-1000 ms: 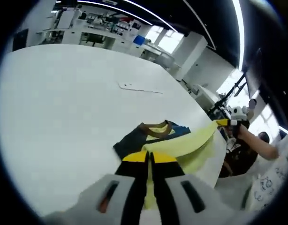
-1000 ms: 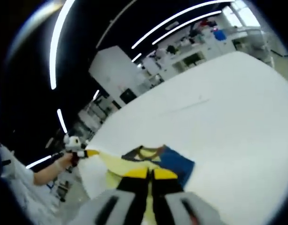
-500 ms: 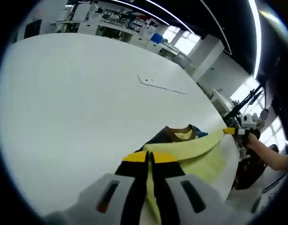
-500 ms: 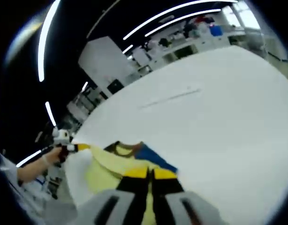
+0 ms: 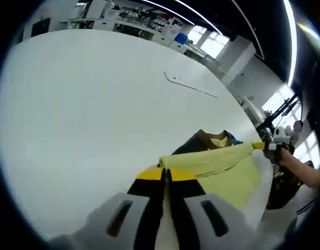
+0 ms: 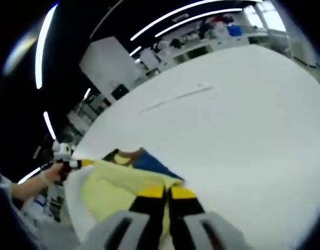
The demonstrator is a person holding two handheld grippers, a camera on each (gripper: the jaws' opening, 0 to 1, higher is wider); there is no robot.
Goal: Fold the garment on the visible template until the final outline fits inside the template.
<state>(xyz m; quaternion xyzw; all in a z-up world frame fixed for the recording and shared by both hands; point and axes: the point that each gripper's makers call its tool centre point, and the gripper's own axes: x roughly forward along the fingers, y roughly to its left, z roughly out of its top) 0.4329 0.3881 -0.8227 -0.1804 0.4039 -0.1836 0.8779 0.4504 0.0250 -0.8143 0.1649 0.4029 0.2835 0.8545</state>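
Observation:
A pale yellow garment [image 5: 214, 166] with a dark blue and brown collar part [image 5: 201, 141] lies near the white table's edge. My left gripper [image 5: 166, 175] is shut on one corner of its yellow hem. The right gripper [image 5: 260, 146] comes into the left gripper view from the right, pinching the other end of the lifted hem, which stretches taut between both. In the right gripper view, my right gripper [image 6: 166, 192] is shut on the yellow garment [image 6: 118, 182], and the left gripper [image 6: 83, 163] holds the far end. A thin template outline [image 5: 191, 86] lies farther out on the table.
The white table [image 5: 87, 104] stretches wide beyond the garment. A person's hand and forearm [image 6: 32, 182] show past the table's edge. Shelves, benches and a blue bin [image 5: 181, 38] stand at the back of the room.
Both grippers have carried the stretched yellow hem forward over the blue and brown part, covering more of it. Both views have tilted down toward the table.

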